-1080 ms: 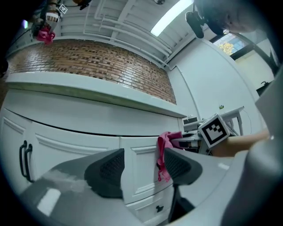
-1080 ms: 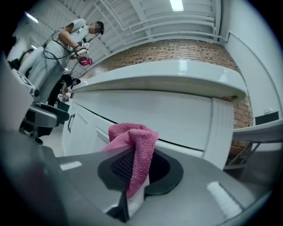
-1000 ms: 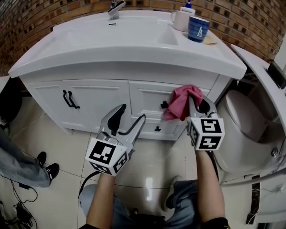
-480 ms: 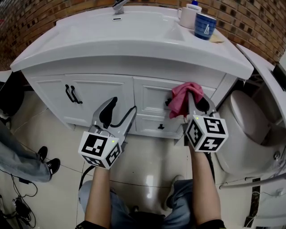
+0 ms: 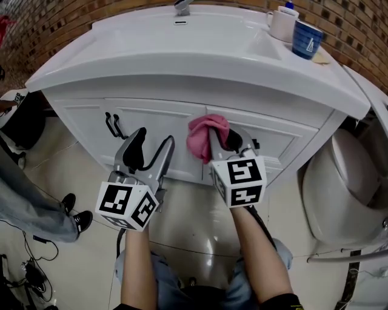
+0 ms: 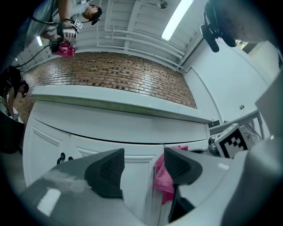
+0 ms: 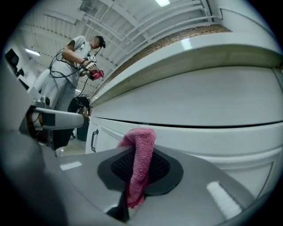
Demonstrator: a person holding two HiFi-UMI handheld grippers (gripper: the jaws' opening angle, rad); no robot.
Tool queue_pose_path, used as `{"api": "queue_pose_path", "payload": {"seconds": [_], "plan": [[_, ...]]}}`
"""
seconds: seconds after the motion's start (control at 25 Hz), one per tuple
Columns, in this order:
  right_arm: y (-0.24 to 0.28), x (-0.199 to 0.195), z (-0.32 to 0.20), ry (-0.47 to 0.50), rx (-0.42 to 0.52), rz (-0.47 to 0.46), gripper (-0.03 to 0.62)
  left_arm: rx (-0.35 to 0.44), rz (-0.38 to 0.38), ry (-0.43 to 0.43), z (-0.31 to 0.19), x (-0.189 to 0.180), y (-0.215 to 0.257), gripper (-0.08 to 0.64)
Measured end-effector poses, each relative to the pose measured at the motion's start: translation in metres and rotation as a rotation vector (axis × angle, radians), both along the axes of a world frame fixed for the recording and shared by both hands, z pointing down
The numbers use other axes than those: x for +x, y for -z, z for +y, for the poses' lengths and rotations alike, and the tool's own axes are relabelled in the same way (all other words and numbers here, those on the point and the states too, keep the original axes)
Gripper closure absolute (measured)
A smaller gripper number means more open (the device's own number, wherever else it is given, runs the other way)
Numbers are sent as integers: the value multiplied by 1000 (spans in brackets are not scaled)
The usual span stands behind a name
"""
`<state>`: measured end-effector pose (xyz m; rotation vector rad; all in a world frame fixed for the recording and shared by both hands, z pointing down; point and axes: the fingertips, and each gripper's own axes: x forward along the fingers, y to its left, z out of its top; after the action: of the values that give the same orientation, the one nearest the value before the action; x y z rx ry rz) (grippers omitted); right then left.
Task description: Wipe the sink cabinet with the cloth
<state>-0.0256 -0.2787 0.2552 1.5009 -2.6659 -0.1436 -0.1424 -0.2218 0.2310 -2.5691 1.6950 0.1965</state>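
The white sink cabinet (image 5: pixel 145 115) stands before me, its doors and drawers facing the grippers. My right gripper (image 5: pixel 219 140) is shut on a pink cloth (image 5: pixel 205 135), which it holds against the cabinet front near the middle, just under the countertop edge. In the right gripper view the cloth (image 7: pixel 139 161) drapes over the jaw pad, close to the cabinet front (image 7: pixel 199 101). My left gripper (image 5: pixel 151 147) is open and holds nothing, just left of the cloth and near the door. The left gripper view shows the cloth (image 6: pixel 163 178) beside its right finger.
Black door handles (image 5: pixel 112 125) sit left of the left gripper. A white mug (image 5: pixel 282 23), a blue cup (image 5: pixel 307 37) and a tap (image 5: pixel 182 7) stand on the countertop. A toilet (image 5: pixel 342 181) is at the right. Another person's leg and shoes (image 5: pixel 71 213) are at the left.
Both grippers have moved left along the cabinet front. The cloth went from the right-hand drawers to the middle of the cabinet. The left gripper stays open.
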Motion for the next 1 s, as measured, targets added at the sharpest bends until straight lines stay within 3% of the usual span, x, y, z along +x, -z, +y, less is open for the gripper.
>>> {"api": "queue_pose_path", "payload": {"seconds": [0.2,0.48,0.72,1.0], "plan": [[-6,19,0,-49,2,99,554,1,8,-17,-5,6,-2,279],[-19,106,4,-200,-44,174,554,-10,-4,-76,-9,38,-11,278],[-20,181,11,-360,-50,178,554,-16,-37,-106,-10,55,-16,279],[-10,239,27,-464,-34,222,555,-26,-65,-103,-13,57,-23,279]]}}
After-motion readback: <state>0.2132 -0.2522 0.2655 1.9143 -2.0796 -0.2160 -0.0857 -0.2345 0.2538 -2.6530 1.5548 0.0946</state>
